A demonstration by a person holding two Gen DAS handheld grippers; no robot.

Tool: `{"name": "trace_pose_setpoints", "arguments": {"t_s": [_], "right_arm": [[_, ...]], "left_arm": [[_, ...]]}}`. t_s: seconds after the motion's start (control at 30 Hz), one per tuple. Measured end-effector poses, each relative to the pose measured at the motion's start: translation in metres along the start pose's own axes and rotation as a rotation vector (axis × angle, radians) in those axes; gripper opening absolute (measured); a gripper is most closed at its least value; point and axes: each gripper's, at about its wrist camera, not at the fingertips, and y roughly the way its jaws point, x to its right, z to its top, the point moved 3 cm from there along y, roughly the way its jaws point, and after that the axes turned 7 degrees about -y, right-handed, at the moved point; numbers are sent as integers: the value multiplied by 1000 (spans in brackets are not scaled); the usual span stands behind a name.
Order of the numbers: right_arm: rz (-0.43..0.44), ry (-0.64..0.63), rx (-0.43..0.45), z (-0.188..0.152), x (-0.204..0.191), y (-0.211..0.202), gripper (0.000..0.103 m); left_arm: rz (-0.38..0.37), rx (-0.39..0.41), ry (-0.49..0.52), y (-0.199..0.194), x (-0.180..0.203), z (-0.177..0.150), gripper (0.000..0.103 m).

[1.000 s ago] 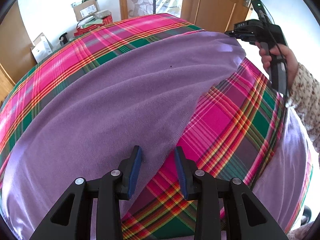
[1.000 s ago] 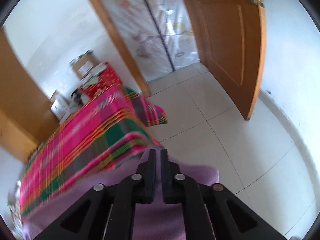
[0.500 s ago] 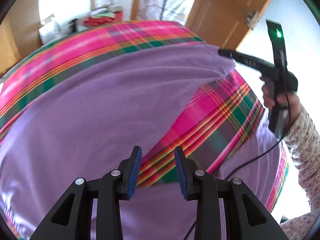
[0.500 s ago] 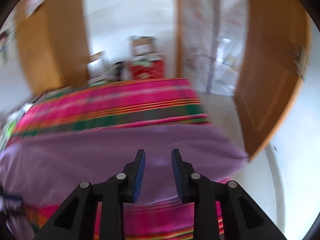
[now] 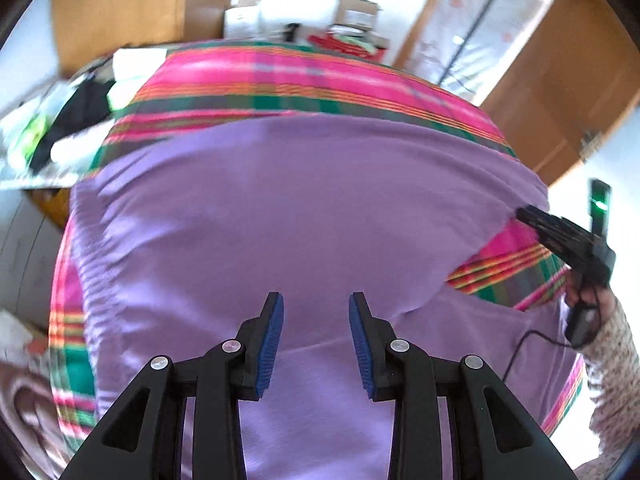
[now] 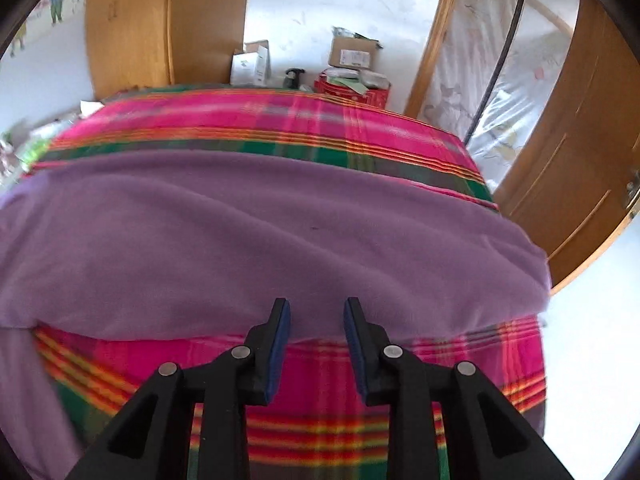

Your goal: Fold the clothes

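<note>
A purple garment (image 5: 304,208) lies spread flat on a pink, green and orange plaid cover (image 5: 304,80); it also shows in the right wrist view (image 6: 256,232). My left gripper (image 5: 316,304) is open and empty, just above the garment's near part. My right gripper (image 6: 316,312) is open and empty, over the garment's near hem where it meets the plaid cover (image 6: 320,400). In the left wrist view the right gripper (image 5: 560,232) is at the garment's right corner, held by a hand in a floral sleeve.
Cardboard boxes (image 6: 352,54) and a red box (image 6: 352,88) stand on the floor behind the bed. A wooden door (image 6: 580,168) is at the right, a wooden cabinet (image 6: 160,24) at the back left. Loose clothes and bags (image 5: 72,112) lie left of the bed.
My right gripper let go of the purple garment's corner and opened, then swung to face the bed. My left gripper moved right and forward, so the garment now fills its view.
</note>
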Motion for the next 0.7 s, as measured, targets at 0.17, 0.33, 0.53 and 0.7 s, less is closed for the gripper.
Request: {"name": "trace_pose_setpoints", "arguments": {"t_s": [0.17,0.33,0.53,0.7], "right_arm": [[238,-38,18,-4,-45,-22,28],[360,-144,-27,-9,-96,-21,28],[419,-243,-55,-11,-139,-15,31],[430,-260,-56,-12,-153,-17,32]], "left_arm": [[9,6,-76,-2,-33,-7,35],[26,14,-115,-5,-55,-10,35],[34,19,-173,-9,-89,-16,35],[-12,11,-215,-8,-106,-12,35]]}}
